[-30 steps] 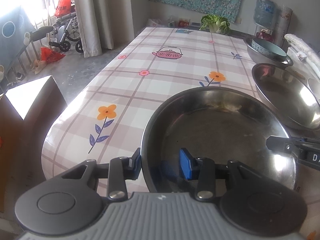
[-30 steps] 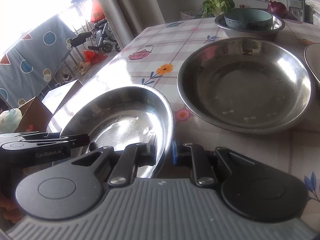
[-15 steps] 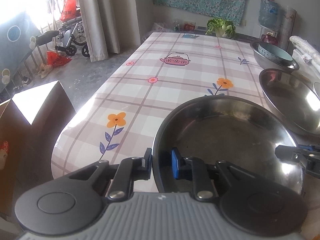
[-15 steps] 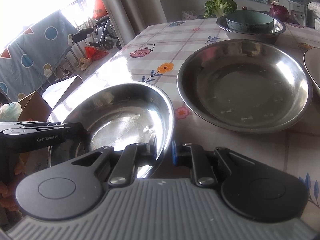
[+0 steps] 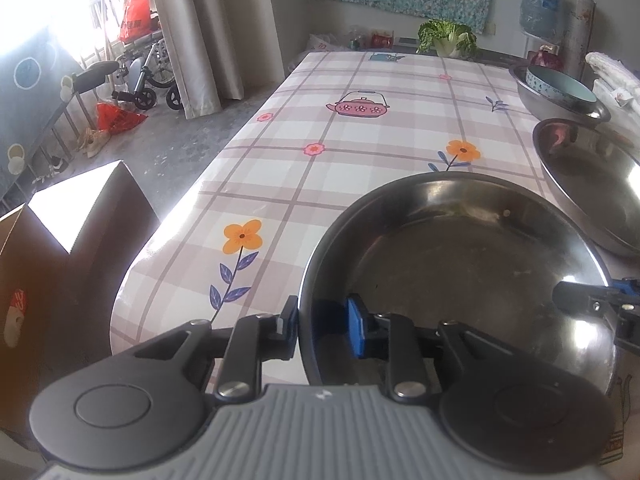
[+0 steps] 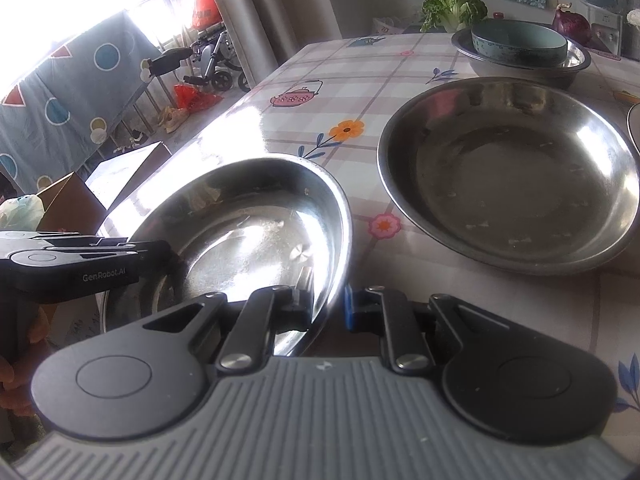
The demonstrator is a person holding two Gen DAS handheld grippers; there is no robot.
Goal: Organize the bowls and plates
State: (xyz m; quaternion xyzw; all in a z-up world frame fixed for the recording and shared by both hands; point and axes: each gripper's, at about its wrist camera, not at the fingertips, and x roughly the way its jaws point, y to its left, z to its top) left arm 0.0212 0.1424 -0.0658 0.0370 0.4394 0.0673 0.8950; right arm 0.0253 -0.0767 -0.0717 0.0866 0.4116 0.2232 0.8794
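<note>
A steel basin sits at the near end of the table, and both grippers hold its rim. My left gripper is shut on its near-left rim, one finger inside and one outside. My right gripper is shut on the opposite rim of the same basin. A larger steel basin lies on the table just beyond it, also in the left wrist view. Further back a blue ceramic bowl sits inside another steel basin.
The table has a checked flower-print cloth. A cardboard box stands off its left edge. Green vegetables and a red onion lie at the far end. A white plate rim shows at the right.
The left gripper has closed on the near basin's rim. The basin and both grippers have risen a little and shifted towards the larger basin.
</note>
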